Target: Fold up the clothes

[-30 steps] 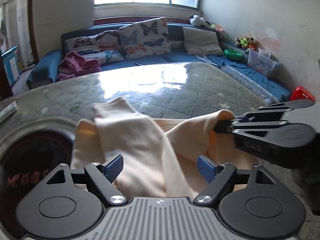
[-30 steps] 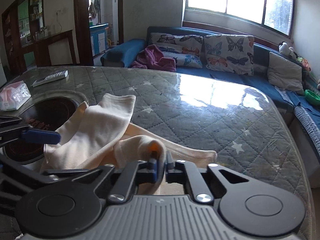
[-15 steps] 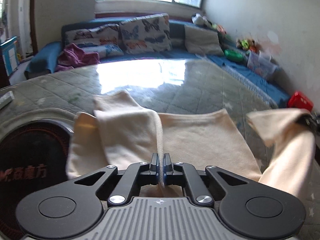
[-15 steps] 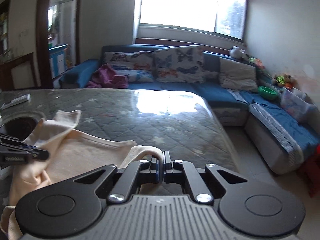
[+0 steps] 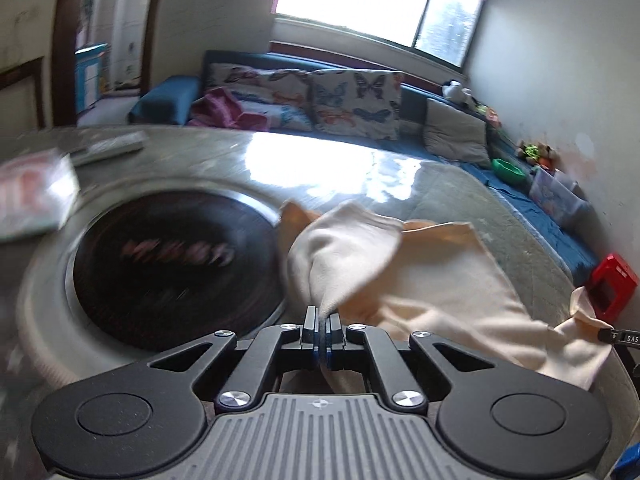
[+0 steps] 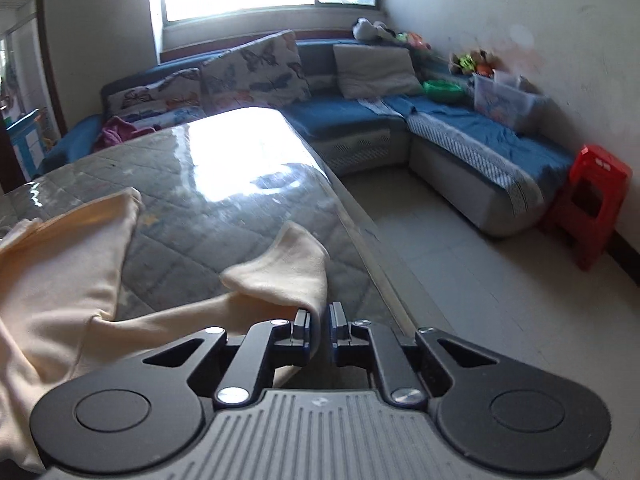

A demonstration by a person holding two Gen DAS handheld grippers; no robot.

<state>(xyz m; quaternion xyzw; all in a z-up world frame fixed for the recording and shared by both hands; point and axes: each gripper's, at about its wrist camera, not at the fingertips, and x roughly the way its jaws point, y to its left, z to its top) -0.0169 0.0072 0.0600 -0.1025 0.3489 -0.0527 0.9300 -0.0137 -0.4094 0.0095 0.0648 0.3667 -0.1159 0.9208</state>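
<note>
A cream garment (image 5: 432,280) lies spread on the quilted table (image 5: 460,184). My left gripper (image 5: 322,334) is shut on one sleeve end (image 5: 344,248), lifted beside the dark round inset. My right gripper (image 6: 319,330) holds the other sleeve end (image 6: 288,272) near the table's right edge; its jaws stand slightly apart with the cloth between them. The garment's body (image 6: 60,264) stretches to the left in the right wrist view. The right gripper's tip (image 5: 620,336) shows at the far right in the left wrist view, cloth pinched in it.
A dark round inset (image 5: 172,264) sits in the table at left. A tissue pack (image 5: 32,196) and a remote (image 5: 112,146) lie beyond it. The table's edge (image 6: 360,220) drops to tiled floor. A blue sofa (image 6: 460,136) and a red stool (image 6: 592,200) stand beyond.
Both grippers have pulled apart, stretching the garment out across the table. The left swung left toward the round inset; the right moved out to the table's right edge and its jaws parted slightly.
</note>
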